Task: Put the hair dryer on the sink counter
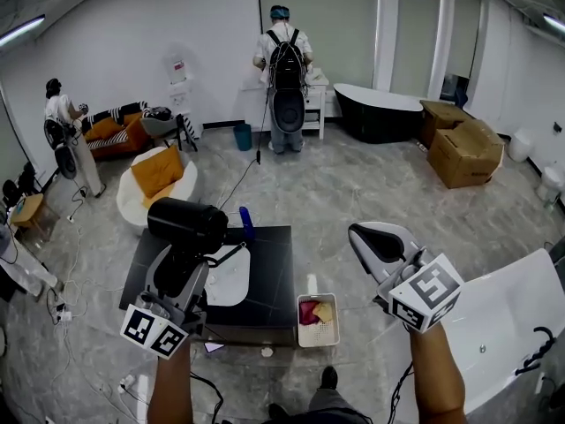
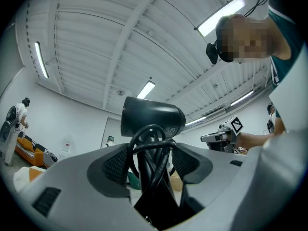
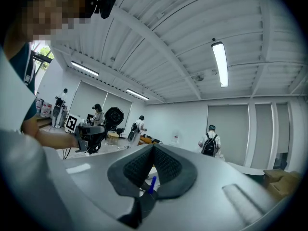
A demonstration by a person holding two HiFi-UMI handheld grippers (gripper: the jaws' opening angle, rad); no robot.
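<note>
A black hair dryer (image 1: pixel 187 225) is held up over the left end of the black sink counter (image 1: pixel 272 276), with my left gripper (image 1: pixel 183 265) shut on its handle. In the left gripper view the hair dryer (image 2: pixel 152 119) stands upright between the pads, and its black cord (image 2: pixel 153 163) is looped round the handle. My right gripper (image 1: pixel 361 236) hangs to the right of the counter, shut and holding nothing. Its pads (image 3: pixel 166 166) meet in the right gripper view. A white basin (image 1: pixel 231 281) is set into the counter.
A blue bottle (image 1: pixel 246 222) stands at the counter's back edge. A white basket (image 1: pixel 318 336) with red and yellow cloths sits on the floor at the counter's right. A white bathtub (image 1: pixel 508 316) lies at the right. Cardboard boxes (image 1: pixel 464 152), a black tub (image 1: pixel 380 111) and people stand farther back.
</note>
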